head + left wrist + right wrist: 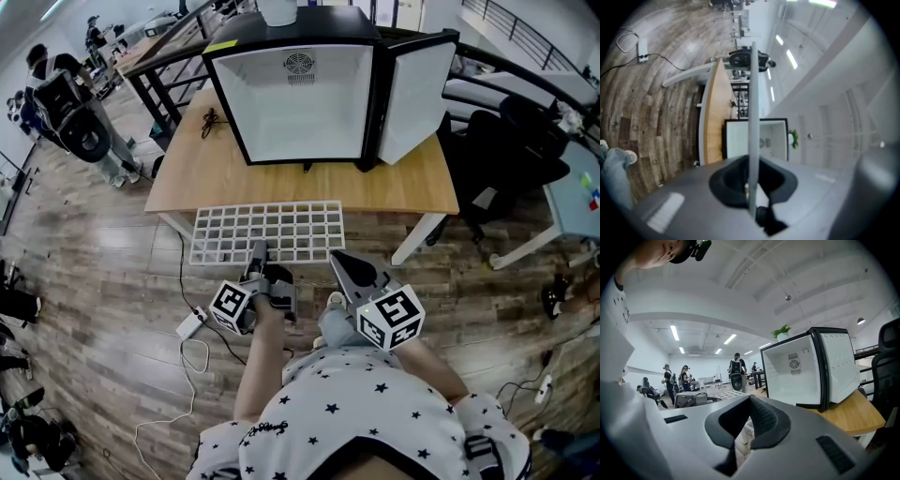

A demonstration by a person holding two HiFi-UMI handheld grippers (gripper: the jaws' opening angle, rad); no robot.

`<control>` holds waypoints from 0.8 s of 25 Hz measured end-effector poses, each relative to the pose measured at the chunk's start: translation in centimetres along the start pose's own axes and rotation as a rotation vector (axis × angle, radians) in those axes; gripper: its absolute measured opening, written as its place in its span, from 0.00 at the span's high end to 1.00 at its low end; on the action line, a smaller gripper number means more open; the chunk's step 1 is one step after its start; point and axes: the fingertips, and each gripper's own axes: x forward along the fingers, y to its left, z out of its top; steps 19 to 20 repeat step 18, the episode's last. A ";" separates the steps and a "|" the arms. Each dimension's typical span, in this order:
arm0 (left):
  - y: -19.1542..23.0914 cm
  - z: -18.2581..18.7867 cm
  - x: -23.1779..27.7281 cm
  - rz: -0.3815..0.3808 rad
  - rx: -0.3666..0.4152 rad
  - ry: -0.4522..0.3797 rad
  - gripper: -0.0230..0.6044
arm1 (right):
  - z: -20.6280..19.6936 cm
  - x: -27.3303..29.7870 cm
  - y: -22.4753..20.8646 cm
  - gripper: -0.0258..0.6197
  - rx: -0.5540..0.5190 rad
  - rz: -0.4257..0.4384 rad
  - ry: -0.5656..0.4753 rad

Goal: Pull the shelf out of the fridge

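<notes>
The white wire shelf [281, 230] is out of the fridge [300, 103] and hangs level in front of the table's near edge. My left gripper [258, 251] is shut on the shelf's near rim. In the left gripper view the shelf [752, 93] runs edge-on as a thin grey line between the jaws of that gripper [752, 187], with the open fridge [757, 140] beyond. My right gripper [339, 258] hovers just right of the shelf's near corner, shut and holding nothing. In the right gripper view its pads [747, 420] meet, and the fridge [801, 376] stands empty ahead.
The fridge door [417, 94] stands swung open to the right on the wooden table [403, 183]. A black office chair [506, 141] is at the right. A white power strip [190, 325] and cables lie on the floor to the left. People stand in the background.
</notes>
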 end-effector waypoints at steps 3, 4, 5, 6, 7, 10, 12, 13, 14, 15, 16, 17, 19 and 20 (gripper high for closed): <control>-0.1 -0.1 0.2 0.003 -0.003 -0.001 0.91 | 0.2 0.0 -0.2 0.93 0.000 -0.001 -0.003; -0.1 -0.1 0.2 0.004 -0.002 0.001 0.91 | 0.2 0.0 -0.2 0.93 0.001 0.000 -0.003; -0.1 -0.2 0.3 0.004 -0.002 0.003 0.91 | 0.3 0.0 -0.2 0.93 0.002 0.001 -0.002; -0.2 -0.2 0.3 0.004 -0.002 0.005 0.91 | 0.3 0.1 -0.1 0.93 0.003 0.003 -0.002; -0.2 -0.2 0.3 0.004 -0.002 0.006 0.91 | 0.3 0.1 -0.1 0.93 0.002 0.004 -0.003; -0.1 -0.2 0.3 0.005 -0.004 0.007 0.91 | 0.3 0.1 -0.1 0.93 -0.001 0.008 -0.003; 0.0 -0.2 0.3 0.004 -0.003 0.005 0.91 | 0.4 0.2 -0.1 0.93 -0.003 0.010 -0.005; 0.0 -0.1 0.3 0.004 -0.003 0.004 0.91 | 0.4 0.2 -0.1 0.93 -0.003 0.010 -0.006; -0.1 -0.1 0.3 0.003 -0.003 0.004 0.91 | 0.4 0.2 -0.1 0.93 -0.003 0.010 -0.006; -0.1 -0.1 0.4 0.003 -0.005 0.006 0.91 | 0.4 0.2 -0.2 0.93 -0.003 0.010 -0.006; -0.1 -0.2 0.4 0.004 -0.006 0.007 0.91 | 0.4 0.2 -0.2 0.93 -0.002 0.010 -0.005; -0.1 -0.3 0.5 0.004 -0.007 0.009 0.91 | 0.4 0.2 -0.3 0.93 -0.001 0.010 -0.006; -0.1 -0.3 0.5 0.004 -0.008 0.011 0.91 | 0.4 0.2 -0.3 0.93 0.000 0.009 -0.006; -0.1 -0.3 0.5 0.004 -0.008 0.011 0.91 | 0.4 0.2 -0.3 0.93 0.000 0.009 -0.006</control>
